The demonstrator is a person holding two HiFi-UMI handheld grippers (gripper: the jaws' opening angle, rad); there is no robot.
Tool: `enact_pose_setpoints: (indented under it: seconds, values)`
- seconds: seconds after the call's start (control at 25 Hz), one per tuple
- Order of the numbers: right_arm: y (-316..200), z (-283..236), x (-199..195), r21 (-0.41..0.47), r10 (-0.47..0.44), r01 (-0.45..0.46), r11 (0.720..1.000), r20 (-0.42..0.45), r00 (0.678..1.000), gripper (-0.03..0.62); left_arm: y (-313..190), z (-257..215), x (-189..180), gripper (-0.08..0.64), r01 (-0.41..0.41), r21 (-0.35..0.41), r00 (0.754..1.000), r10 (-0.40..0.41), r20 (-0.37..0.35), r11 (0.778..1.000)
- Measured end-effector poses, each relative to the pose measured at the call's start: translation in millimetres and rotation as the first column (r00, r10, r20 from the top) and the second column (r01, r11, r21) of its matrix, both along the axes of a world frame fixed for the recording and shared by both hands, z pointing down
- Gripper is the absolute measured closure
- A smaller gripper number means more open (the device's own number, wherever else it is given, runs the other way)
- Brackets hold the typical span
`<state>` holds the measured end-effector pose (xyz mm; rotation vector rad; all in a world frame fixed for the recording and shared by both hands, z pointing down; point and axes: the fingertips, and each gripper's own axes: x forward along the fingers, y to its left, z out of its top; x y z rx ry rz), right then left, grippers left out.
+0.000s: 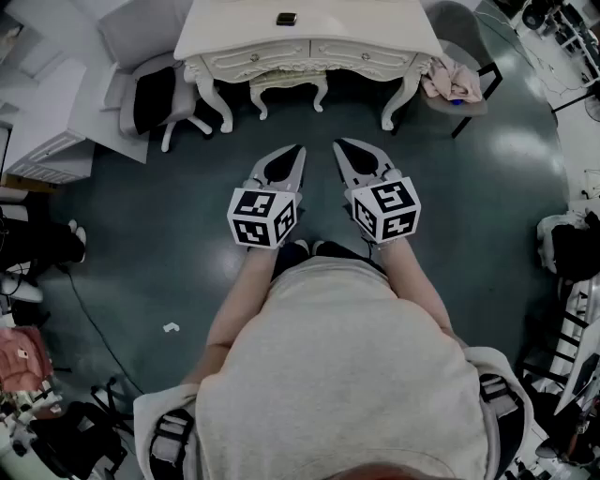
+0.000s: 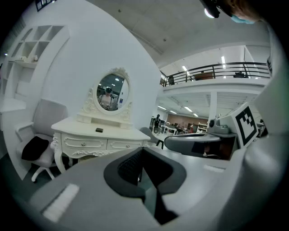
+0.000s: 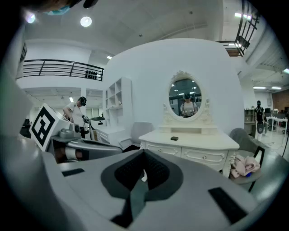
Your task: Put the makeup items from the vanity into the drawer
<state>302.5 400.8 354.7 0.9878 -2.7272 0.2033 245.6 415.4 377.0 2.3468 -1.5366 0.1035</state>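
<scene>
The left gripper (image 1: pixel 300 150) and the right gripper (image 1: pixel 338 144) are held side by side in front of the person, low over the dark floor (image 1: pixel 141 225), with their tips pointed toward 12 o'clock. In the left gripper view, the jaws of the left gripper (image 2: pixel 142 152) are seen pressed together with nothing between them. The same is shown in the right gripper view, where the right gripper (image 3: pixel 143 158) is fully closed and nothing is gripped.

The white vanity (image 1: pixel 234 28) is seen at 12 o'clock from the grippers, well apart from them. A small dark item (image 1: pixel 287 19) is set on its top near the back edge, just below the oval mirror (image 2: pixel 113 91), and it is touched by neither gripper. The two front drawers (image 1: pixel 253 58) are seen pushed in.

A white chair with a black cushion (image 1: pixel 155 98) is placed at 10 o'clock, just beside the vanity's left end. At 1 o'clock, a pink cloth (image 1: pixel 450 80) is draped over a grey chair (image 1: pixel 464 28) beside the vanity's right end.
</scene>
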Motion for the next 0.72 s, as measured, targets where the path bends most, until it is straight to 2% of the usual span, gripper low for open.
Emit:
enact_pose_setpoints:
  seconds: [0.12,0.2,0.36,0.56,0.72]
  values:
    - [-0.5,6.8,-2.9,-0.027,-0.024,0.024,0.999,-0.003,1.000,0.586,-5.8,5.7,4.0,0.551,-0.023,-0.028,0.998,0.025,0.055,0.999]
    - [-1.7,9.4,-2.2,-0.035,-0.027,0.027,0.999,-0.007,1.000,0.586,-8.9,5.6,5.3,0.551,-0.025,-0.032,0.997,0.028,0.068,0.999]
    - [-7.1,11.6,0.8,-0.044,-0.021,0.021,0.999,0.001,1.000,0.586,-13.1,5.7,6.1,0.551,-0.017,-0.033,0.998,0.019,0.060,0.999]
    - [-7.5,11.9,3.1,-0.073,-0.022,0.026,0.997,0.058,0.998,0.584,-16.6,6.5,9.2,0.551,-0.007,-0.015,1.000,0.007,0.022,1.000]
    - [-3.9,16.1,9.1,-0.084,-0.059,0.064,0.994,0.060,0.996,0.584,-18.9,16.2,20.6,0.551,-0.015,-0.052,0.999,0.017,0.029,0.999]
